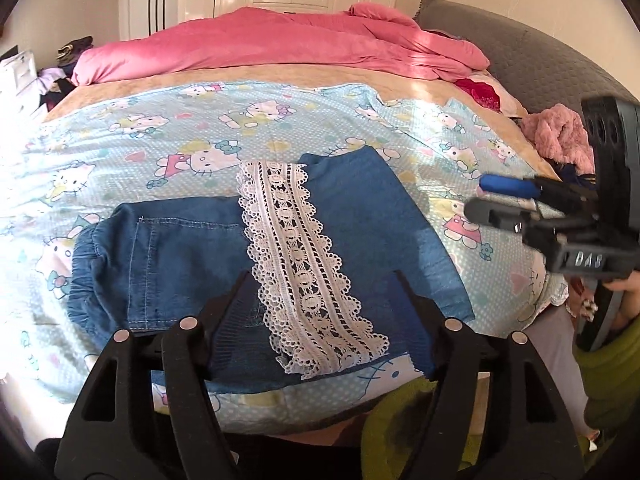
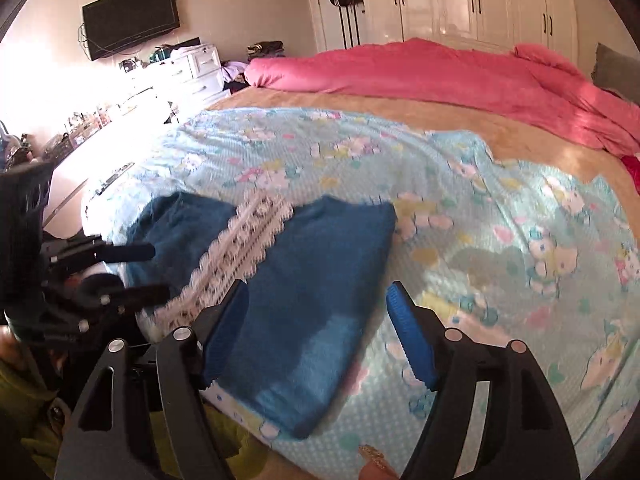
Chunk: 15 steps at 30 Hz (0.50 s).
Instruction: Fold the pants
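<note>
Blue denim pants point(image 1: 360, 220) point(image 2: 320, 248) lie folded flat on the light blue cartoon-print sheet point(image 1: 160, 140) point(image 2: 480, 220), near the bed's front edge. A white lace strip point(image 1: 296, 256) point(image 2: 236, 248) runs down the leg, and a back pocket point(image 1: 180, 264) and the elastic waist face left. My left gripper point(image 1: 320, 280) point(image 2: 152, 272) hovers open over the lace and denim with nothing pinched. My right gripper point(image 2: 316, 286) point(image 1: 476, 195) is open above the pants' right part, its blue pads apart and clear of the cloth.
A pink quilt point(image 1: 260, 44) point(image 2: 440, 72) is bunched along the far side of the bed. A grey headboard point(image 1: 520, 52) and a pink fluffy garment point(image 1: 560, 136) are at the right. A white dresser point(image 2: 192, 68) and wall television point(image 2: 130, 20) stand left. A green sleeve point(image 1: 612, 380) shows.
</note>
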{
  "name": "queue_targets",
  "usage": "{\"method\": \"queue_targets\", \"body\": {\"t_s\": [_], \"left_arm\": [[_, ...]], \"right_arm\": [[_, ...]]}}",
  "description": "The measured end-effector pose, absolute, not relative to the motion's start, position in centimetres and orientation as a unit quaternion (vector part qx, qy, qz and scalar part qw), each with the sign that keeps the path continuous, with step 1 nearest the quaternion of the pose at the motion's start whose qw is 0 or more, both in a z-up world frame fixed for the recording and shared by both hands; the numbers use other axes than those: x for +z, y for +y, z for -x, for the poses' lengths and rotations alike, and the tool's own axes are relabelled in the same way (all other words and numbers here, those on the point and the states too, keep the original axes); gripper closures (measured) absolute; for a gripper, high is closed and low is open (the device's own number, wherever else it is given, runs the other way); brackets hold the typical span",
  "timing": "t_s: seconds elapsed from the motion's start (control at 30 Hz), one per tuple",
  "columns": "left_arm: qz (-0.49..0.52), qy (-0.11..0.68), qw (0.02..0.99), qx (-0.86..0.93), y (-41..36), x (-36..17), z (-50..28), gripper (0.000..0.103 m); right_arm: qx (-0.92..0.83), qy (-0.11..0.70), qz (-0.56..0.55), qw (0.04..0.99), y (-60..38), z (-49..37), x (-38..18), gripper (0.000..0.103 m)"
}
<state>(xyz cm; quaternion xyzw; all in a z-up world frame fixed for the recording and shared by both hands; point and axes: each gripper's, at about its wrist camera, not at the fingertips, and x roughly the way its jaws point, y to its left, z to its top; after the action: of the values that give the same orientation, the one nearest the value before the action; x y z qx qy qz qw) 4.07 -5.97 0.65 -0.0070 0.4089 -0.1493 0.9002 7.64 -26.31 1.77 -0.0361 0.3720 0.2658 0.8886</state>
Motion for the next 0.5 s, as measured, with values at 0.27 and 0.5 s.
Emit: {"method": "queue_targets", "body": {"t_s": [0.27,0.5], "left_arm": [[-0.015,0.431,0.886,-0.17,-7.3,-0.9,-4.4,0.073],[-0.022,0.461,0.871,-0.17,-7.8,-3.4,-5.1,0.073]], "right_arm": [[0.262,0.386,0.042,0.884,-23.7,-12.6,1.8,0.026],[0.271,0.418,0.072,0.864,-20.0,-16.6,-1.1,0.027]]}}
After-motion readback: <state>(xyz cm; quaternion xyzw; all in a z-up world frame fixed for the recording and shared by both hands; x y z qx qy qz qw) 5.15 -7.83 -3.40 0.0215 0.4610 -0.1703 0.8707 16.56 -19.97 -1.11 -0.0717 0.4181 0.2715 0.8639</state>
